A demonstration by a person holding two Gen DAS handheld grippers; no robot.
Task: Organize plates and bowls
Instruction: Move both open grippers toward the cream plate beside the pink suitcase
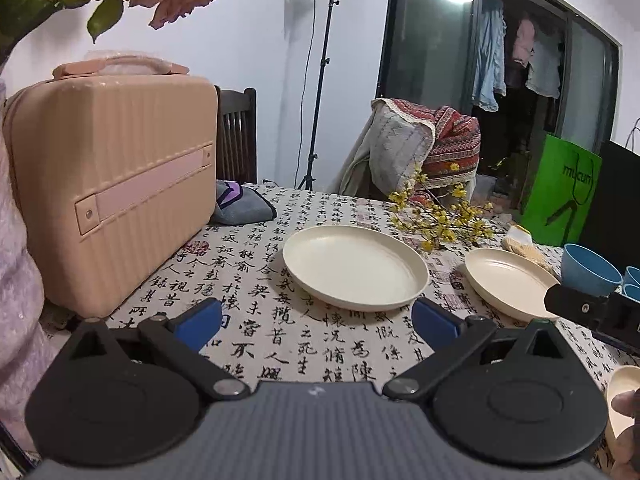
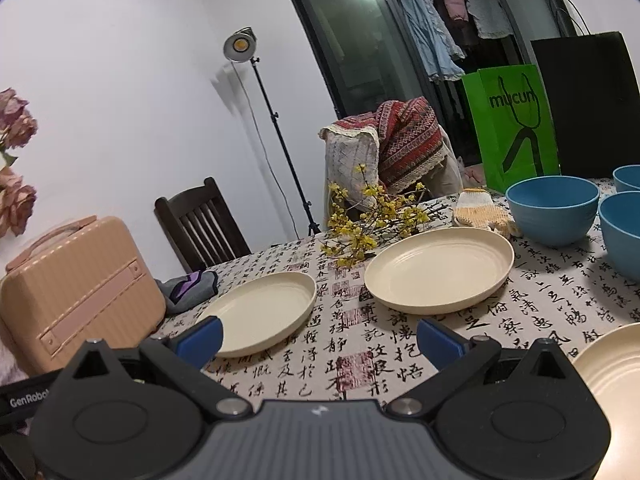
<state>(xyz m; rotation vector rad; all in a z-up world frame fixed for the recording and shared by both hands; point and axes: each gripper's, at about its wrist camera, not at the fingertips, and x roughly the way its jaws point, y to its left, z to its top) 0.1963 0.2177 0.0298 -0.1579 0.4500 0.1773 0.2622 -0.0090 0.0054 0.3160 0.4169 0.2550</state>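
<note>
Left wrist view: two cream plates are lying on the bench, well apart from each other.
Near plate (image 1: 355, 267): sitting empty on the calligraphy-print tablecloth (image 1: 260, 280), just ahead of the left gripper (image 1: 316, 318).
Far plate (image 1: 510, 282): resting to the right of the first, near a blue bowl (image 1: 588, 270).
Third plate (image 2: 612, 364): showing only as a cream rim at the right edge of the right wrist view.
Blue bowls: three are standing upright at the right side of the bench, the nearest two (image 2: 554, 208) and (image 2: 622, 228) close together, beside a knitted glove (image 2: 482, 210).
Left gripper fingers: spread wide, holding nothing, blue fingertips (image 1: 200, 320) hovering over bare cloth.
Right gripper (image 2: 318, 340): fingers likewise released and empty, pointing between the two plates.
Yellow flower branch (image 2: 372, 220): lying behind the plates.
Pink case (image 1: 112, 184): standing upright at the left end of the bench, a grey pouch (image 1: 240, 208) lying beside it.
Surroundings: a wooden chair (image 2: 200, 224), a light stand (image 2: 244, 46), a green bag (image 2: 516, 120) and a draped chair (image 2: 392, 144) are standing beyond the bench.
</note>
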